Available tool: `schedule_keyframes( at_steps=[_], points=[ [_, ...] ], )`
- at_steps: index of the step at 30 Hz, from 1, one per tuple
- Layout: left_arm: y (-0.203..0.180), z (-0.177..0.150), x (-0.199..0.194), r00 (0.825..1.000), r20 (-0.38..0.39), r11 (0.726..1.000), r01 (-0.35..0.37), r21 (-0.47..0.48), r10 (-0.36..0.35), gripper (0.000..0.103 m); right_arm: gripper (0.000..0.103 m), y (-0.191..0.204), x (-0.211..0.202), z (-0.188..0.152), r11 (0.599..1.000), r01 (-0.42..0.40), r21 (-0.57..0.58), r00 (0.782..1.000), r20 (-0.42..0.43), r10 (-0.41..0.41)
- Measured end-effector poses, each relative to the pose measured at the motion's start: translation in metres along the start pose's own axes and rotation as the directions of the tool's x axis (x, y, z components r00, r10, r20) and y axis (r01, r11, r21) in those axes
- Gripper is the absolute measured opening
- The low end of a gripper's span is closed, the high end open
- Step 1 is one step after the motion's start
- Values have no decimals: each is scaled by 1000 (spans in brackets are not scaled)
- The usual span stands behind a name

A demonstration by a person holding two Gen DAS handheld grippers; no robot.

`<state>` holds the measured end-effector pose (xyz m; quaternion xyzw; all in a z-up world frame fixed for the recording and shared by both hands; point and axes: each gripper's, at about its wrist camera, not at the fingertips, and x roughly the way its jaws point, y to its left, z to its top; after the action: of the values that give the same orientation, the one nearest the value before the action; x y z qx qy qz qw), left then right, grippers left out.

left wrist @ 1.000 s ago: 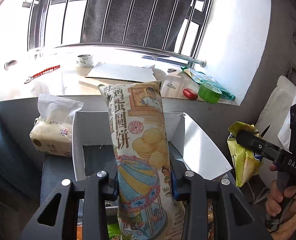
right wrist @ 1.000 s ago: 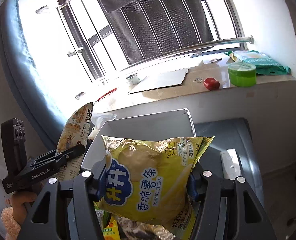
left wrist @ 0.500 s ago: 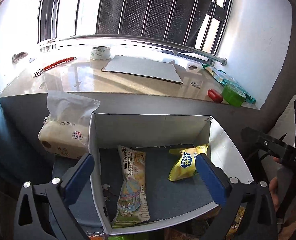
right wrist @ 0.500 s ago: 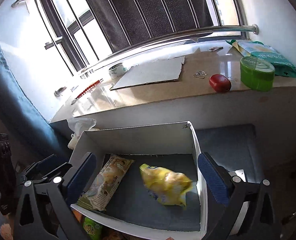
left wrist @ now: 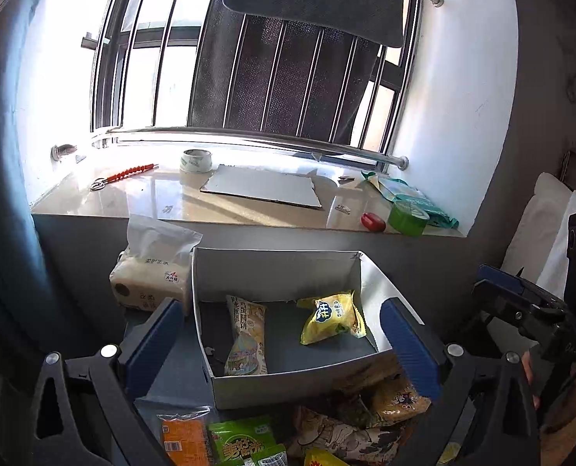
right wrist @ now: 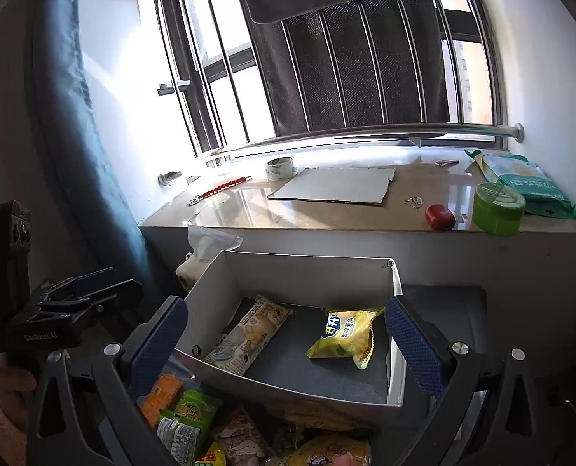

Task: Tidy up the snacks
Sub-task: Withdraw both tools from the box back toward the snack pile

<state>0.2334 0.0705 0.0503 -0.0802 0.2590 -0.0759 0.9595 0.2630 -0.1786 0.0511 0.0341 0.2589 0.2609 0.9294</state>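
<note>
Both tools gape wide and empty: left gripper [left wrist: 280,341] and right gripper [right wrist: 284,343]. Loose snack packets [left wrist: 319,435] crowd nearest. Beyond, the white box [left wrist: 288,382] holds the biscuit pack [left wrist: 247,336] left, yellow potato sticks bag [left wrist: 332,316] right.

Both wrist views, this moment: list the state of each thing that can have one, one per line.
left gripper: open, nothing between the jaws
right gripper: open, nothing between the jaws
white box: open-topped, two packs inside
long biscuit pack: lying flat in the box, left side
yellow potato-stick bag: lying in the box, right side, apart from the biscuit pack
snack pile: loose, outside the box, at its near wall
tissue pack: opened at the top
</note>
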Motion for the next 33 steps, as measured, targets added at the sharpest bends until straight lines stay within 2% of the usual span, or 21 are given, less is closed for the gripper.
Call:
schedule_keyframes(
  at_steps=[3, 5, 8, 11, 14, 16, 20, 26, 33],
  points=[
    [-13, -18, -33, 999, 46, 1000, 2, 29, -3, 103, 103, 5, -34, -19, 1000, -20, -3, 998, 64, 20],
    [-21, -34, -51, 998, 62, 999, -1, 47, -2, 103, 103, 8, -54, -32, 1000, -5, 1, 996, 87, 5],
    [-30, -61, -77, 996, 91, 999, 2, 47, -6, 103, 103, 8, -79, -54, 1000, -9, 12, 995, 104, 8],
    [-39, -90, -95, 996, 85, 997, 27, 65, -33, 103, 103, 5, -98, -81, 1000, -17, 17, 994, 104, 15],
    [-44, -116, -105, 997, 72, 998, 9, 58, -13, 103, 103, 5, -112, -111, 1000, -12, 17, 996, 84, 11],
    [-45, -133, -111, 998, 68, 1000, 4, 29, -6, 103, 103, 5, -120, -132, 1000, 9, 20, 997, 70, -10],
    [-44, -158, -117, 995, 52, 995, 87, -42, -85, 103, 103, 2, -134, -180, 992, 116, 40, 992, 48, -117],
    [-43, -170, -121, 992, 50, 990, 120, -80, -117, 103, 103, -12, -140, -230, 982, 139, 128, 990, -41, -135],
    [-46, -168, -127, 992, 60, 992, 114, -58, -111, 103, 103, -22, -130, -238, 977, 149, 154, 987, -83, -138]
  ],
)
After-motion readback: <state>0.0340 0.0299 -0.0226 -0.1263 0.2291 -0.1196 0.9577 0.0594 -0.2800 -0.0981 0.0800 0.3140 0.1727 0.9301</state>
